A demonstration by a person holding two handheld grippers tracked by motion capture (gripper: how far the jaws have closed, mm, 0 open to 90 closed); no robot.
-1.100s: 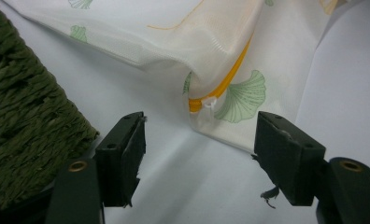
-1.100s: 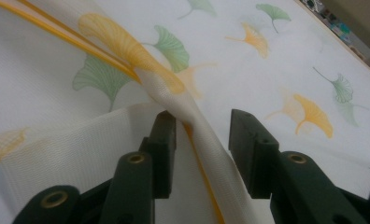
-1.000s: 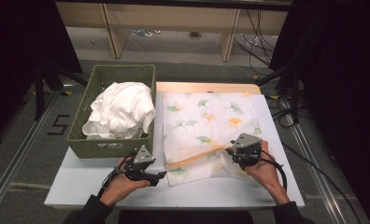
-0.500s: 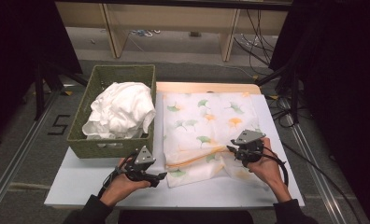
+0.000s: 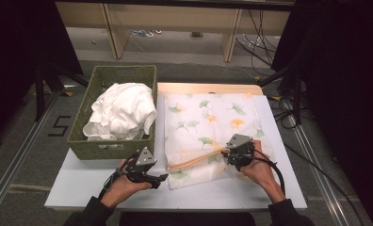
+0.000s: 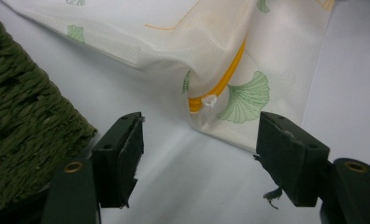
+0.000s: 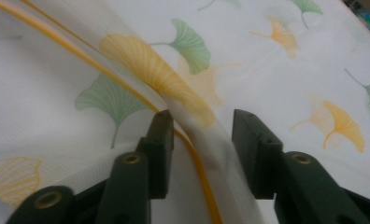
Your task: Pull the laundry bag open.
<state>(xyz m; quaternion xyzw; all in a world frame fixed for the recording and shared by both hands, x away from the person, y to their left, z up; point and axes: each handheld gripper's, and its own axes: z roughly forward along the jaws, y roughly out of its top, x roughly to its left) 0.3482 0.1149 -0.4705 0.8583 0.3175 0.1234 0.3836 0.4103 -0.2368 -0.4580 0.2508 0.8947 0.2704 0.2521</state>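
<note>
At the left stands a green woven basket [image 5: 110, 145] heaped with white cloth [image 5: 121, 110]. My left claw [image 5: 162, 177] rests released on the white tabletop [image 5: 81, 183] beside the sheer ginkgo-leaf mesh bag [image 5: 208, 123]. My right claw [image 5: 228, 154], just opening, straddles the bag's raised orange-zippered fold [image 7: 192, 116] loosely, not pinching.

Table [image 5: 288, 188] is lit bright from overhead, room around it goes nearly black; gripper views are soft, blurry up close.
</note>
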